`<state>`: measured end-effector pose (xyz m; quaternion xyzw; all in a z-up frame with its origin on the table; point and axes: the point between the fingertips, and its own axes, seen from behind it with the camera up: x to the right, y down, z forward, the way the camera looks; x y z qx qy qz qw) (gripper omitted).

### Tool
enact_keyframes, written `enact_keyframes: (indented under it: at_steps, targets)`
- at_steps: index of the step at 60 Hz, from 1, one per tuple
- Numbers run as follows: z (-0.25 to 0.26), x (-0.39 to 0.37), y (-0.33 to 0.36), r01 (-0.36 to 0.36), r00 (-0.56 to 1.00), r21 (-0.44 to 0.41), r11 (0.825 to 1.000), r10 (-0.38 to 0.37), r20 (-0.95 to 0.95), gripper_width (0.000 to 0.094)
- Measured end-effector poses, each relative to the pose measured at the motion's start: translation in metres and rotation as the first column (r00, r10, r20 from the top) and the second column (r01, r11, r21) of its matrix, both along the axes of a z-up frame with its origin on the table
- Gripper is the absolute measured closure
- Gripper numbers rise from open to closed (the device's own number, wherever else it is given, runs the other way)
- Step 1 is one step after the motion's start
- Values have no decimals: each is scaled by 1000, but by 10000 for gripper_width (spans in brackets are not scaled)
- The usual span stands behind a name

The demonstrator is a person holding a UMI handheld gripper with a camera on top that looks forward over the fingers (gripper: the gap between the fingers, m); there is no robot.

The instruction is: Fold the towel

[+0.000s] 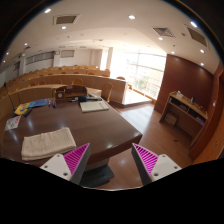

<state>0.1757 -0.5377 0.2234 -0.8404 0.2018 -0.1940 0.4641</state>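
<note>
Towel (48,143) lies flat on the counter (100,128), ahead-left of my jaws (112,160), which are spread and empty.

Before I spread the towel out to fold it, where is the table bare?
Gripper open, holding nothing. Bare wood lies right of the towel, across the table's middle to its near corner. The far side is crowded: papers, a dark object.

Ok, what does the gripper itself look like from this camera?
The gripper shows two white fingers, one on each side. Each carries a triangular magenta pad on its inner face, ridged with fine lines. No cables, markings, hand or sleeve show in the gripper view. The fingers stand apart with nothing between them; the folded towel lies on the wooden table beyond them.
</note>
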Motion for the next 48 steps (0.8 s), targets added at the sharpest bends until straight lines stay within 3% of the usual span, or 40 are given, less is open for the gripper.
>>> enact_keyframes:
  at_steps: [19, 30, 37, 48]
  targets:
    - [-53, -63, -26, -12, 999, -81, 997, 8, -48, 82]
    - [-100, -166, -18, -112, 988, -127, 986, 96, -124, 91]
    - [-128, -251, 3, -229, 961, -128, 965, 203, -190, 85]
    - [-158, -374, 67, -390, 894, -89, 917, 354, -275, 82]
